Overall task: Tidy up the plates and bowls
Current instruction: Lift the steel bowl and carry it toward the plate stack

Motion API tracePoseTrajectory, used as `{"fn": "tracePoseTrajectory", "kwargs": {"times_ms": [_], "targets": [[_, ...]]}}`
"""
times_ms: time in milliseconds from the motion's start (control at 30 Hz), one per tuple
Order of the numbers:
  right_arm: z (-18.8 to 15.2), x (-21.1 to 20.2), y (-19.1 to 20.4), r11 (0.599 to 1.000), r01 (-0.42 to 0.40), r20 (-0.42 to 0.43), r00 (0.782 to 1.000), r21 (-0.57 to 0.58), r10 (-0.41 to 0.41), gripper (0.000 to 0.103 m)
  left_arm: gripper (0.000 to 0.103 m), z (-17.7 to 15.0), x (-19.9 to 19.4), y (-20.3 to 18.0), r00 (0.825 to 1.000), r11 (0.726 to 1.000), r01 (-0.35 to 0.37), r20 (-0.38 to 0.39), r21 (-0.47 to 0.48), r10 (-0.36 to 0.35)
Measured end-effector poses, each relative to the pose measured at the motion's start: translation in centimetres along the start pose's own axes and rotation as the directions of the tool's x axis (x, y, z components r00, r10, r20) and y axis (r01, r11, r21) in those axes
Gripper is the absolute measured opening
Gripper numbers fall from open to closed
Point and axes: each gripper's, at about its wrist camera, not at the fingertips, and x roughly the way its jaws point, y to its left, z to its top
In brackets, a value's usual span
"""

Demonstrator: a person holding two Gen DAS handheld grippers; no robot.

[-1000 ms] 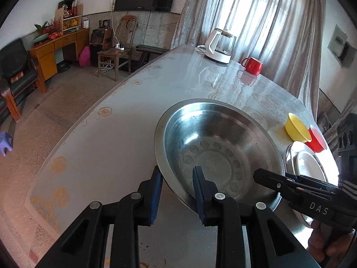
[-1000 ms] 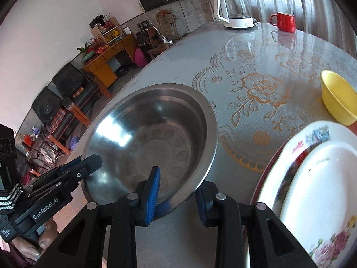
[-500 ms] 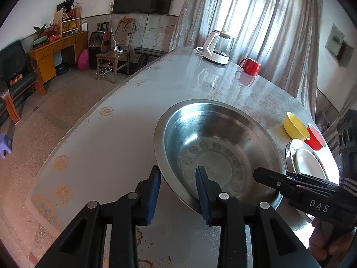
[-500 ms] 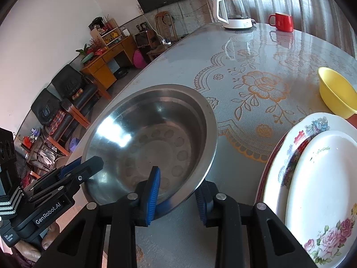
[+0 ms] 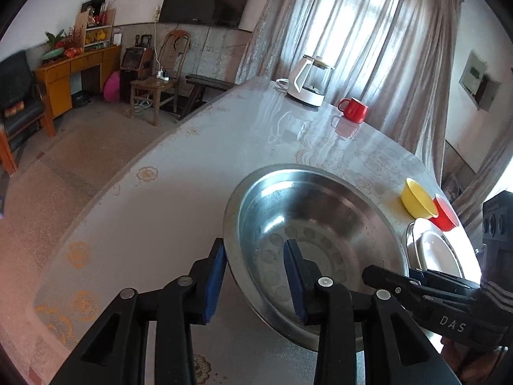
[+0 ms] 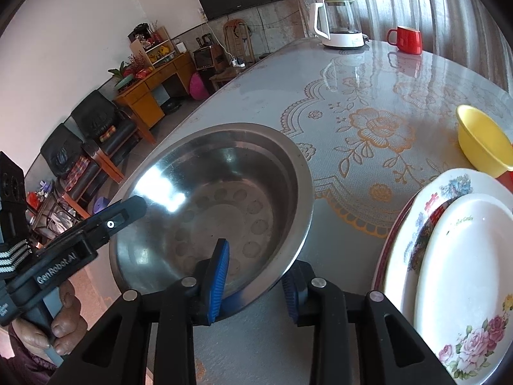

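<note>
A large steel bowl [image 5: 314, 234] sits on the table near its front edge; it also shows in the right wrist view [image 6: 221, 199]. My left gripper [image 5: 255, 276] straddles the bowl's near-left rim, one pad inside and one outside, with a gap to the rim. My right gripper [image 6: 256, 285] straddles the near-right rim in the same way, jaws also apart. A stack of white floral plates [image 6: 455, 256] lies to the right, with a yellow bowl [image 6: 481, 138] and a red bowl [image 5: 445, 215] behind it.
A white electric kettle [image 5: 307, 80] and a red mug [image 5: 352, 109] stand at the table's far end. The table [image 6: 368, 102] has a patterned cover. Its left edge drops to the floor, with chairs and a desk beyond.
Both grippers have opened a little wider around the bowl's rim and pulled back slightly. The bowl has stayed in place on the table.
</note>
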Motion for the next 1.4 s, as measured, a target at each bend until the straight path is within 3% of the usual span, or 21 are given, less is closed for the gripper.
{"fn": "tracePoseTrajectory", "kwargs": {"times_ms": [433, 900, 1133, 1400], "targets": [[-0.4, -1.1, -0.2, 1.000, -0.018, 0.046, 0.999, -0.003, 0.018, 0.032, 0.036, -0.3, -1.9, -0.3, 0.998, 0.998, 0.063, 0.023, -0.030, -0.062], [-1.3, -4.9, -2.0, 0.998, -0.042, 0.137, 0.990, 0.046, 0.036, 0.032, 0.038, -0.1, -4.3, -4.5, 0.989, 0.988, 0.122, 0.066, 0.098, -0.129], [-2.1, -7.9, -3.6, 0.997, -0.016, 0.203, 0.979, 0.078, 0.000, 0.032, 0.040, 0.0, -4.9, -8.0, 0.981, 0.968, 0.171, 0.063, 0.184, -0.186], [-3.8, -11.6, -6.7, 0.984, 0.044, 0.256, 0.963, 0.173, -0.088, 0.032, 0.040, -0.2, -4.4, -12.7, 0.962, 0.926, 0.257, 0.018, 0.277, -0.272]]}}
